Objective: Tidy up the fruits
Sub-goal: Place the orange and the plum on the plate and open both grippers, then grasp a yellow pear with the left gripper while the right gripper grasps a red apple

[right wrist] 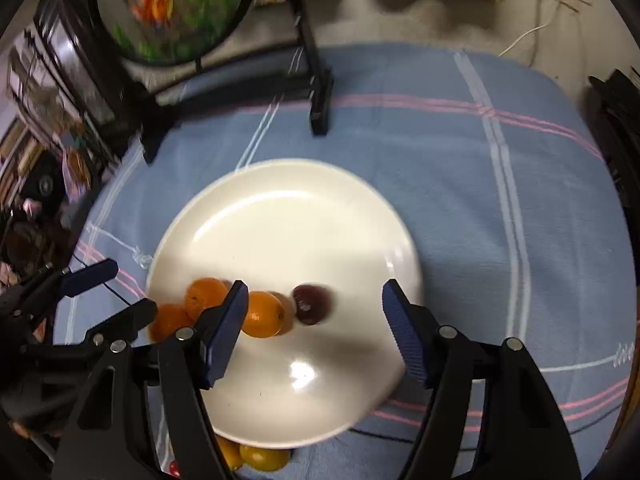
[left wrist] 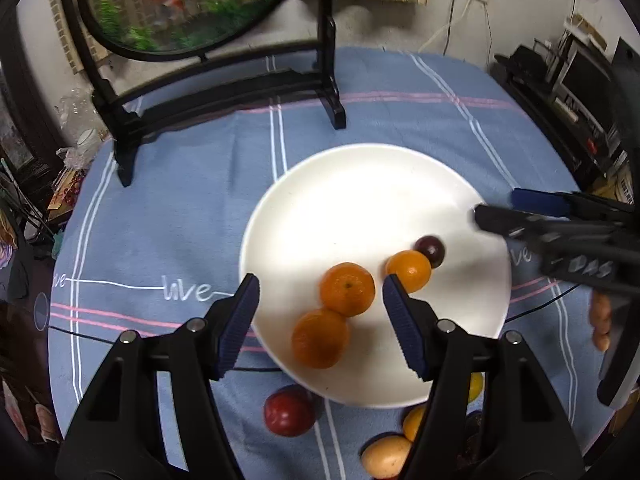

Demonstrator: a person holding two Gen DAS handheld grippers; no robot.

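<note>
Left wrist view: the left claw (left wrist: 320,304) is seen released above the white plate (left wrist: 360,184) — three oranges (left wrist: 347,289) and a dark plum (left wrist: 430,250) are gathered at the plate's near edge. More fruit, like a red plum (left wrist: 289,411), is left on the bench's near side, probably awaiting collection.

Right wrist view: the right claw (right wrist: 314,312) is also spread, nothing gripped — the plum (right wrist: 311,304) sits free on the plate.

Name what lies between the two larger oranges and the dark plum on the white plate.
A smaller orange lies between the two larger oranges and the dark plum on the white plate; both views show it.
</note>
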